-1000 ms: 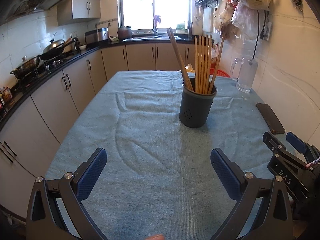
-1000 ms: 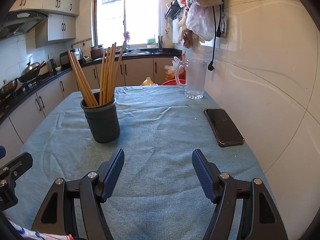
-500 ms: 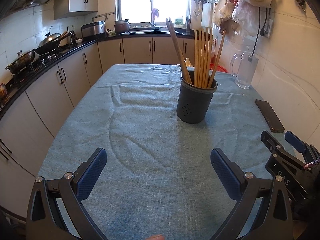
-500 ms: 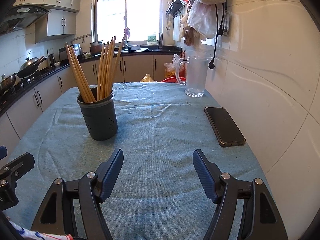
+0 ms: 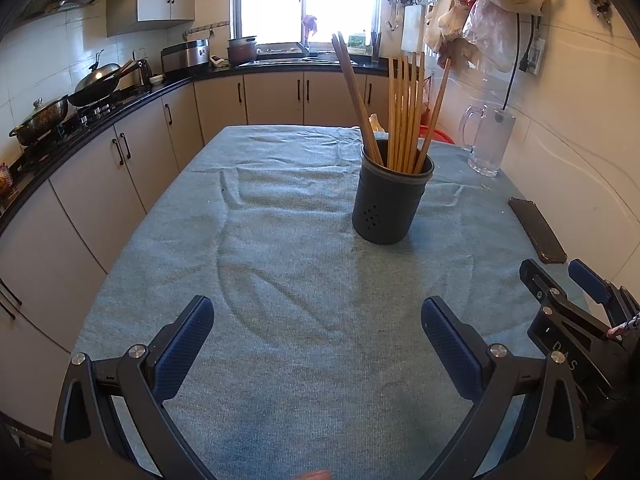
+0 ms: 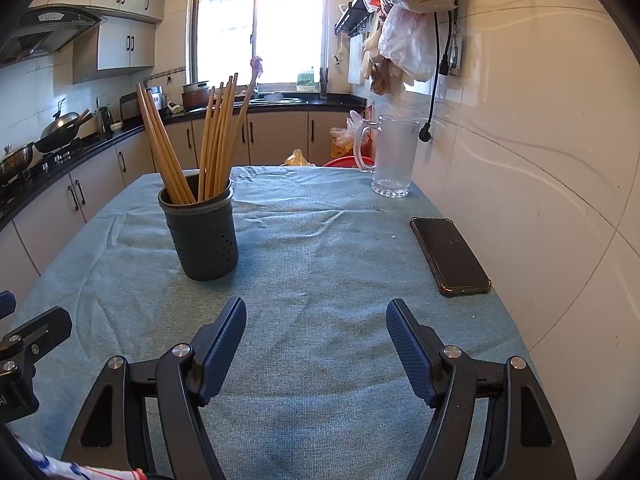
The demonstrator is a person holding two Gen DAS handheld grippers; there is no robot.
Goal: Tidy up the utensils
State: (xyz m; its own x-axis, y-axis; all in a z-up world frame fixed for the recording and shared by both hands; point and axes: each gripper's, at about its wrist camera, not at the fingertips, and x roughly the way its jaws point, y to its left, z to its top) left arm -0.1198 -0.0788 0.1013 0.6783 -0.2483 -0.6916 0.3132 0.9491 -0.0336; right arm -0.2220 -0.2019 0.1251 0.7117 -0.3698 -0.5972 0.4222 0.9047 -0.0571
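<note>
Cloth-covered bench [image 5: 280, 280]: teal towel from end to end, no loose utensil on it in either view.
Change: both wrist cameras have eased nearer the holder over the last second and tipped a little; nothing on the cloth has shifted.
Meaning: reads like a settling pause or the end of the job, since every stick in view already stands in the pot.
Utensil holder [image 5: 390, 204]: dark perforated cup, upright, at about 1 o'clock from the left gripper and 11 o'clock from the right.
Chopsticks [image 5: 404, 112]: wooden bundle standing inside it, two leaning out toward 11 o'clock.
Glass mug [image 6: 390, 156]: far off at 1 o'clock in the right view, beside the wall.
Phone [image 6: 450, 256]: face up at 2 o'clock in the right view.
Left gripper [image 5: 318, 344]: spread wide, holding nothing.
Right gripper [image 6: 316, 350]: spread too, nothing between the pads.
Writing: "DAS" on the right gripper's body in the left view; the print on the hanging bag is too blurred to read.
</note>
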